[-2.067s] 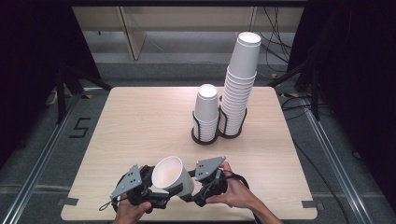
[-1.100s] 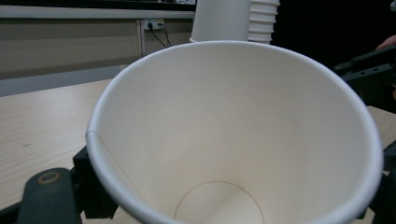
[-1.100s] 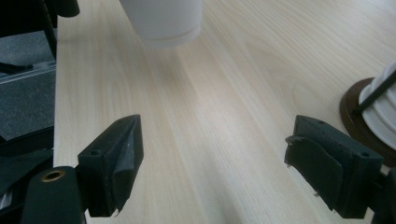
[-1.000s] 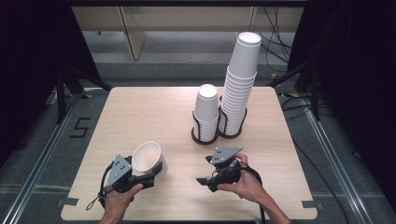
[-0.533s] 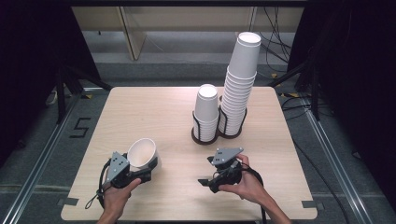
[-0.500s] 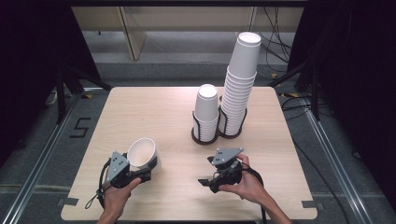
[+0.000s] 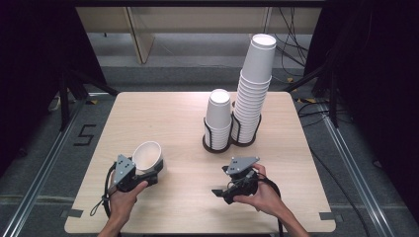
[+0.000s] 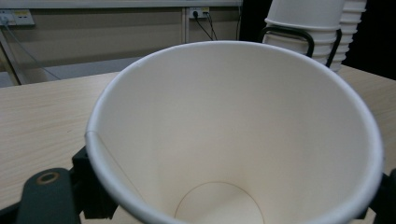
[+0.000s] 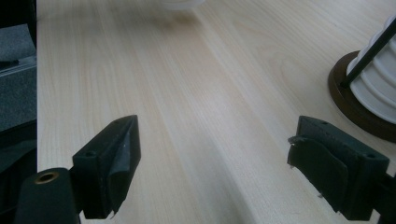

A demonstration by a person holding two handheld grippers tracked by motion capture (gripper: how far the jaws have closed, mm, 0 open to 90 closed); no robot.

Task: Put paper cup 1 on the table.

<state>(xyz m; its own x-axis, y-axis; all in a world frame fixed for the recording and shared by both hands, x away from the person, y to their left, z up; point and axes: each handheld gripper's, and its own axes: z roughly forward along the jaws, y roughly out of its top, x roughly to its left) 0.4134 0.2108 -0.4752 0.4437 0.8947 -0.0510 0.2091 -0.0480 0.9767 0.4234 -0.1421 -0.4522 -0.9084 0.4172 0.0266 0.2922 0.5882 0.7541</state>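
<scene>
Left gripper (image 7: 148, 174) clamped on white paper cup (image 7: 147, 156), mouth tilted up, cup at its tip over near-left table (image 7: 173, 123) area. Right gripper (image 7: 223, 190), well apart to cup's right, jaws spread wide, nothing between, low over bare wood. Beyond both: short cup stack (image 7: 218, 118) and tall cup stack (image 7: 253, 84) standing in black wire holder (image 7: 217, 145).

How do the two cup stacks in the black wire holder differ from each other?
The right stack is much taller, built of many nested cups, while the left stack is short, with only a few. The right stack leans slightly toward the top; the left stack stands nearly straight. Both are white paper cups set upside down, side by side in the black wire holder on the table.
</scene>
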